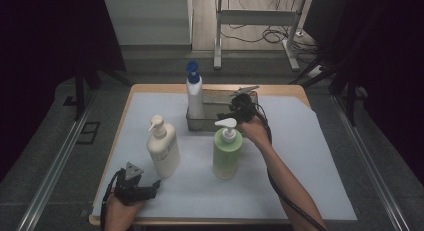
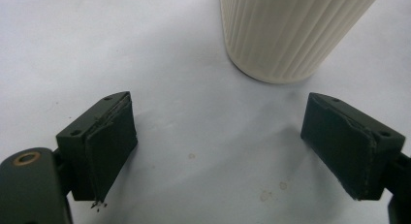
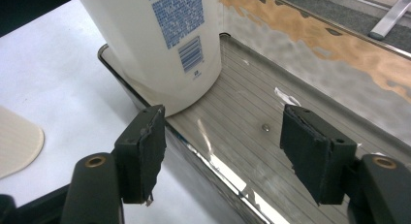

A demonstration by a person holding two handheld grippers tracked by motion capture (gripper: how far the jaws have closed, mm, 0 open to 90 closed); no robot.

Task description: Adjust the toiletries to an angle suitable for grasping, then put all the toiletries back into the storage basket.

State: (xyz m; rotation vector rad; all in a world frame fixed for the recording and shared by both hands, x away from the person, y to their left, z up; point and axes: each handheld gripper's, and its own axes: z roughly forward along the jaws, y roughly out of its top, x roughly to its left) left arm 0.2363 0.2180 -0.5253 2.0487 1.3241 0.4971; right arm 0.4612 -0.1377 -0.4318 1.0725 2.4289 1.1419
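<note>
High view, worktop [image 1: 310,156]: covered by a pale sheet, with three bottles and a metal tray on it.
Metal tray [image 1: 212,125]: toward the far middle of the worktop; the white bottle with the blue pump [image 1: 194,91] stands upright in its left end.
Cream pump bottle [image 1: 163,147]: upright on the sheet, front left, near the left gripper.
Green pump bottle [image 1: 227,150]: upright on the sheet, just in front of the tray, beside the person's right hand [image 1: 254,130].
Left gripper [image 1: 156,185]: low at the near left edge of the worktop, held in the left hand [image 1: 120,211], jaws spread wide and holding nothing; in the left gripper view [image 2: 218,151] the ribbed base of the cream pump bottle [image 2: 291,35] stands just beyond the jaws, apart from them.
Right gripper [image 1: 234,110]: over the tray; in the right gripper view [image 3: 220,151] the jaws are spread, seemingly one on either side of the tray's near wall [image 3: 213,161], touching nothing that can be made out.
White bottle, right gripper view [image 3: 160,44]: its base sits in the tray's corner, label and barcode facing the camera.
</note>
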